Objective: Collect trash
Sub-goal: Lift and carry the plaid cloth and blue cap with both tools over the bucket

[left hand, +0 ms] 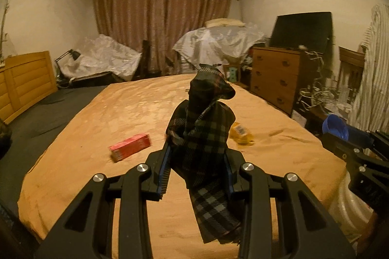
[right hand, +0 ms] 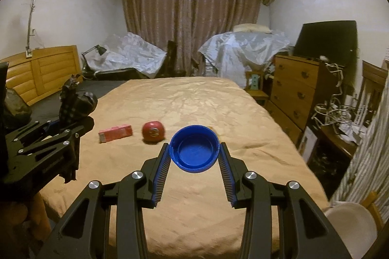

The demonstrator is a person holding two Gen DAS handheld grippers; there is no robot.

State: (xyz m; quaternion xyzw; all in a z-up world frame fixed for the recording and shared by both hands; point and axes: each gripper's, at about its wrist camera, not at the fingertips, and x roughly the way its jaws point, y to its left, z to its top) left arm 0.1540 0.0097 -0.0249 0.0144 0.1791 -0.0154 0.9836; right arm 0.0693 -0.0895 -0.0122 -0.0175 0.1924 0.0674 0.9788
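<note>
L gripper [left hand: 198, 161] clamped on plaid cloth [left hand: 201, 127]; R gripper [right hand: 194, 159] pinching blue cap [right hand: 194, 149] betw fingertips, above bed [right hand: 194, 98].

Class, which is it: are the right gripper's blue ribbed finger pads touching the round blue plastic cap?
Touching. The right wrist view shows the right gripper with both blue pads pressed against opposite sides of the round blue plastic cap, holding it above the bed.
</note>
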